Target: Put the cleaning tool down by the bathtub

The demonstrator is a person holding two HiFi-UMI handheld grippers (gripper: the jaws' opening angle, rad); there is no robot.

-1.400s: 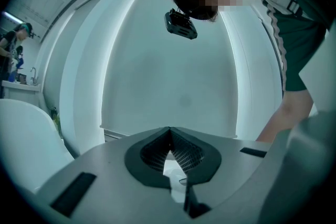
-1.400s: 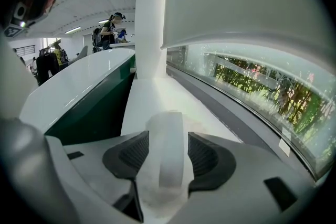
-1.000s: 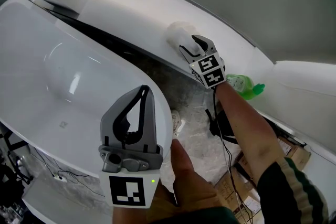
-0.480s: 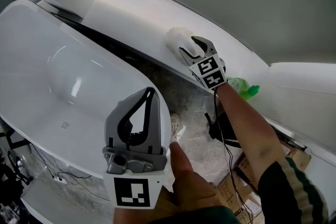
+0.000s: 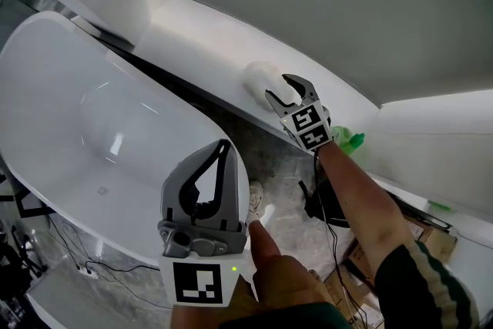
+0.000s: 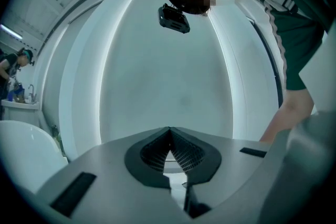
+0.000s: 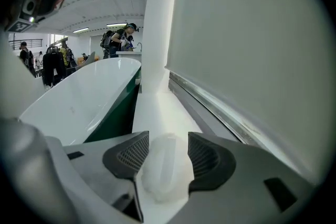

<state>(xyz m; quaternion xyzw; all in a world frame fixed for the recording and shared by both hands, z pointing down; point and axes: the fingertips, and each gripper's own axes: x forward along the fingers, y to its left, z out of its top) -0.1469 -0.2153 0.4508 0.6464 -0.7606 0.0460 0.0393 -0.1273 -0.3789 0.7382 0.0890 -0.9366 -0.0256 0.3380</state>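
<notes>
The right gripper [image 7: 167,140] has its jaws part open and closed on the tool [image 7: 163,168], a soft white pad that fills the gap and meets both pads. The left gripper [image 6: 169,131] has its jaws pressed together at the tips, with nothing between them.

The tool lies on the white ledge [image 7: 157,110] that runs between the tub [image 7: 79,97] and the wall [image 7: 247,34]. Its underside rests on the ledge.

Only the right gripper view shows the grip itself and the tool's shape. It is longer than wide, with a shallow groove down its middle. Its long axis runs along the ledge, in line with the jaws, and its far end points away from the gripper. That view also shows people [image 7: 119,38] standing far beyond the tub.

The head view shows the tool [image 5: 260,78] only as a rounded white lump that sticks out past the right gripper [image 5: 283,87] toward the upper left. It adds what lies behind: a green bottle [image 5: 348,139] just beyond the right forearm, and a marbled floor [image 5: 289,200] in the gap between tub [image 5: 92,119] and ledge [image 5: 192,35]. The left gripper [image 5: 223,144] is held over the tub rim, well apart from the tool, jaws pointing up.

The left gripper view faces up at the person and the head camera [image 6: 173,17]
</notes>
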